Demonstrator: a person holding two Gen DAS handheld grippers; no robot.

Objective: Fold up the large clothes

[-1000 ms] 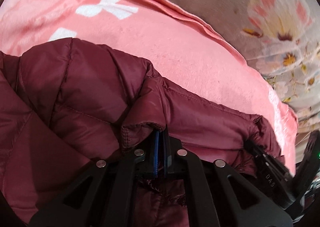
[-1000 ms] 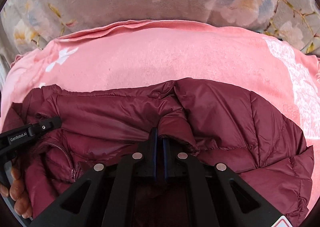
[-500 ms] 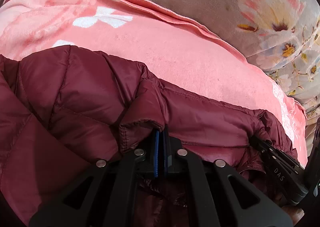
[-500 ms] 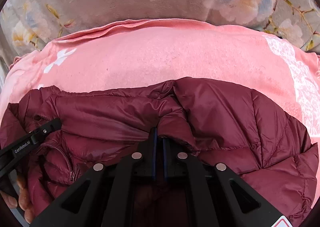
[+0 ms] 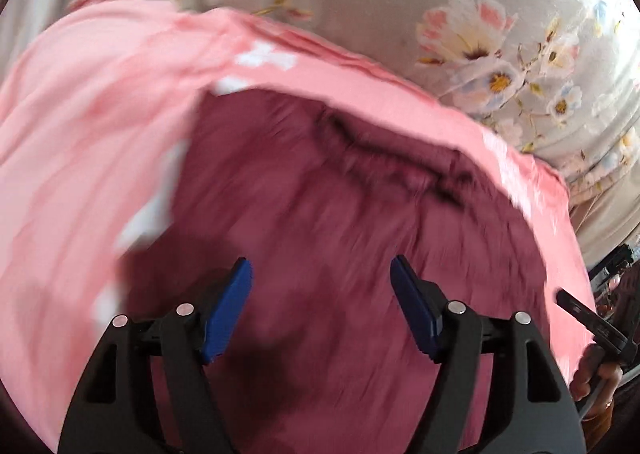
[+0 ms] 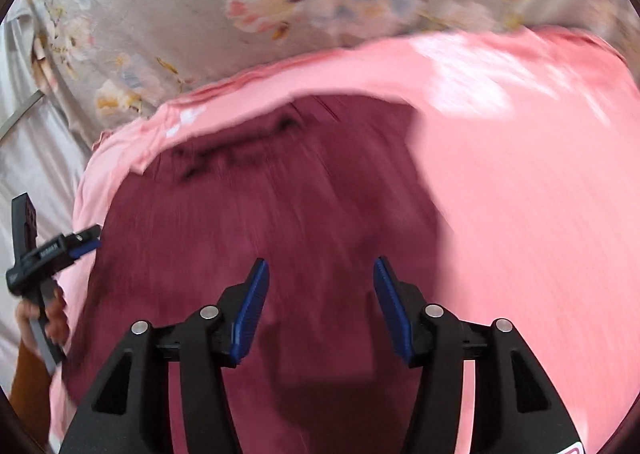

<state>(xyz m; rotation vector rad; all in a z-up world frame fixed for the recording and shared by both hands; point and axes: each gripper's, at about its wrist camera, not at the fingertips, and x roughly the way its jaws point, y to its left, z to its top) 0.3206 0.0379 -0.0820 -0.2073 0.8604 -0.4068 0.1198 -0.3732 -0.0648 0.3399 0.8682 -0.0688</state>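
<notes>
**Both claws released over the jacket**

The left claw (image 5: 320, 306) is spread wide with nothing between its blue pads (image 5: 228, 314); the right claw (image 6: 320, 306) is likewise released and empty. Directly ahead of each, from the fingers up toward 12 o'clock, lies the maroon jacket (image 5: 340, 213), with a dark gathered edge near its far side. Both views are heavily smeared, so seams and layers cannot be made out. The jacket rests on a pink blanket (image 5: 80, 153) that wraps round it from 9 to 2 o'clock in the left view; beyond that is floral bedding (image 5: 480, 33). In the right view the left claw shows at 9 o'clock, beside the jacket's edge.

Risk, as a judgement: puffy, slick fabric tends to spring open once let go, undoing the fold. A hasty next grab could also pinch the blanket along with the jacket.
</notes>
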